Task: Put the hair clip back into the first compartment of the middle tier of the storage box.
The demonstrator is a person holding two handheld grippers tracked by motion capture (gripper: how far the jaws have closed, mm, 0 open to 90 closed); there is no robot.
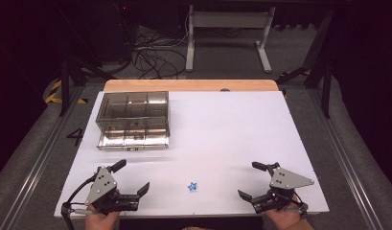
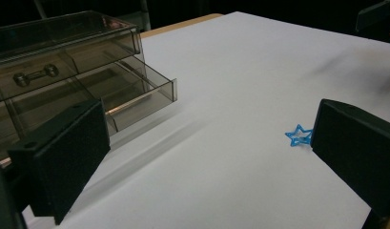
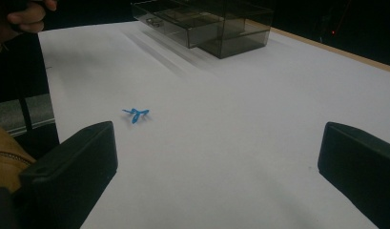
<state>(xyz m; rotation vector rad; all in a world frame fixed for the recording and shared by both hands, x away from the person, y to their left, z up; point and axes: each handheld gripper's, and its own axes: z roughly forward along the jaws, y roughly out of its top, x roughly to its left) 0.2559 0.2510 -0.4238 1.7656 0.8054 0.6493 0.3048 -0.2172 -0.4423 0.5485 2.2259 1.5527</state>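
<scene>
Left gripper: jaws spread wide, empty. Beyond its fingers, a smoky translucent plastic drawer box, lower drawer pulled out, a small dumbbell-shaped metal piece in one compartment. Small blue openwork plastic star lies between both grippers on the white table, nothing intervening. Right gripper: jaws spread, empty.

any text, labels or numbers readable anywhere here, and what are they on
"4": a dark figure on the grey floor left of the white table, beside the smoky clear drawer box.
No readable text on the drawer box, the blue star, or either gripper.
</scene>
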